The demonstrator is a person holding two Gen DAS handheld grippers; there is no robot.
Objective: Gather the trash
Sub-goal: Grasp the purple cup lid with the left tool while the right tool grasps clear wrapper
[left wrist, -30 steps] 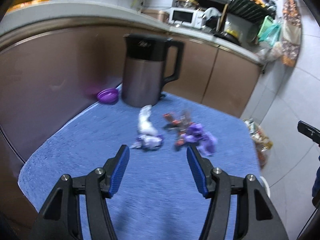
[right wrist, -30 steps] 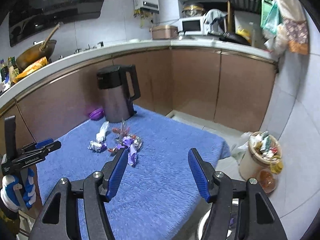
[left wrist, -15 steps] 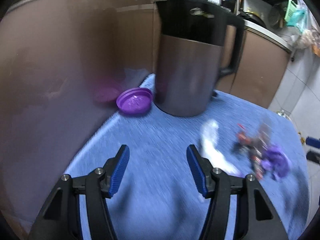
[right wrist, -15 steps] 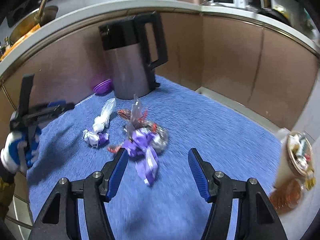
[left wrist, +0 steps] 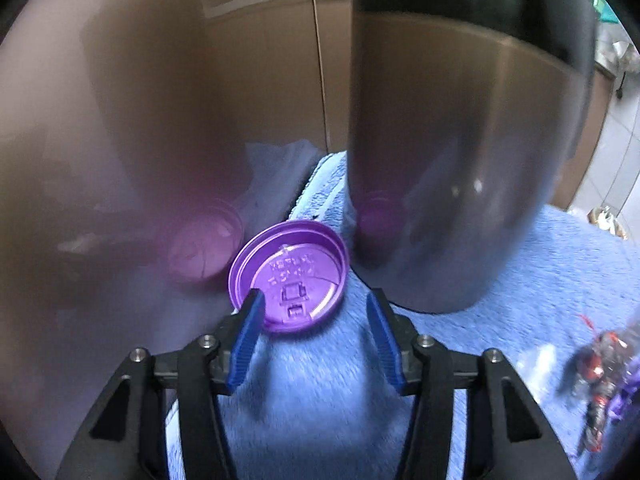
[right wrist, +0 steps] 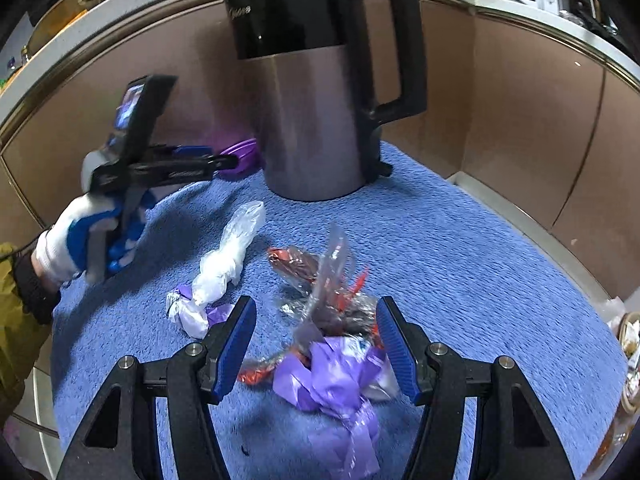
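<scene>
Beside the kettle (left wrist: 460, 152), the left gripper (left wrist: 314, 334) spreads wide around the purple lid (left wrist: 290, 276) to pinch it; the right gripper (right wrist: 316, 344), also spread, straddles the wrapper pile (right wrist: 332, 344) in front of the kettle.

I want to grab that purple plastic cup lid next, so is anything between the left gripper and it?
Nothing visible. The left gripper is open with the purple plastic cup lid right at its fingertips; the steel kettle stands off to the right.
</scene>
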